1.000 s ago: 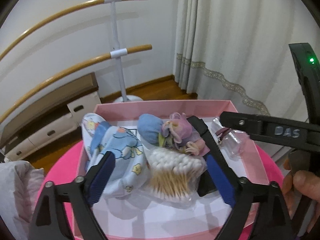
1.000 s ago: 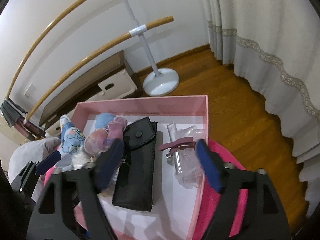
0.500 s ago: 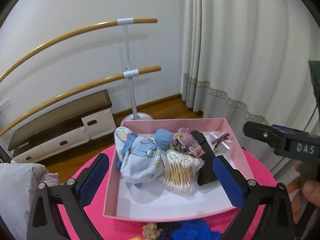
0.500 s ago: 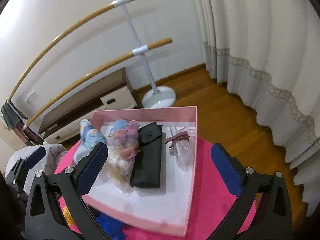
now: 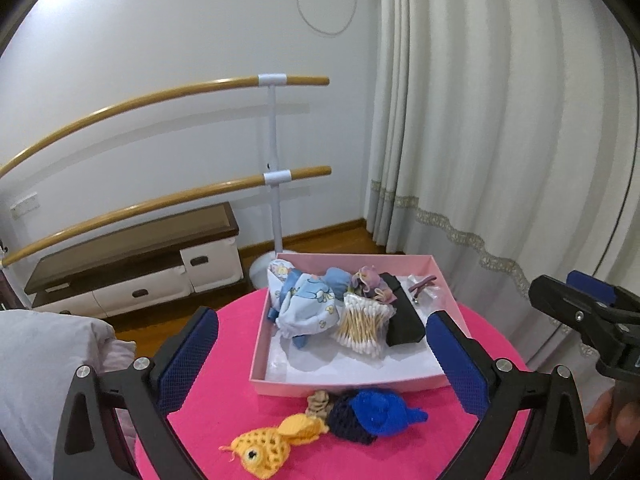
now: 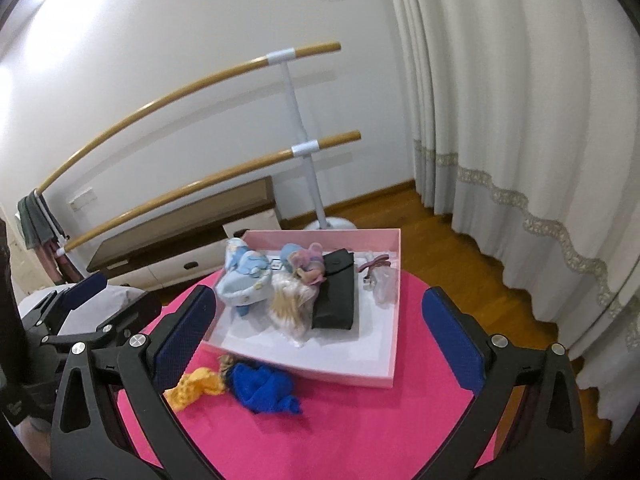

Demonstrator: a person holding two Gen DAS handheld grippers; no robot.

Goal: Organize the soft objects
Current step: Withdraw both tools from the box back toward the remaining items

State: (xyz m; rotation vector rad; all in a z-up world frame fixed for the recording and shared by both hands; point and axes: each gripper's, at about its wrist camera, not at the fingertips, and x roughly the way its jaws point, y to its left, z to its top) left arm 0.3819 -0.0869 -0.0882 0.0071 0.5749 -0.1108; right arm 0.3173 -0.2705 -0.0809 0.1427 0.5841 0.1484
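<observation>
Both grippers, left [image 5: 320, 354] and right [image 6: 318, 330], spread wide, empty. Knit toys [image 5: 340, 420] lie on table [image 5: 224, 400] by box's [image 5: 344, 386] near edge, outside. Risk: loose yarn snags, toys come up together.

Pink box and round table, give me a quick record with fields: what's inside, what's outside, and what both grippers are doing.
container: shallow pink cardboard box on the round pink table
inside box: pale blue printed cloth bundle, bag of cotton swabs, black snap pouch, clear bag with a hair clip
outside box: yellow crocheted fish and blue knitted piece, on the table in front of the box
left gripper: open, empty
right gripper: open, empty
</observation>
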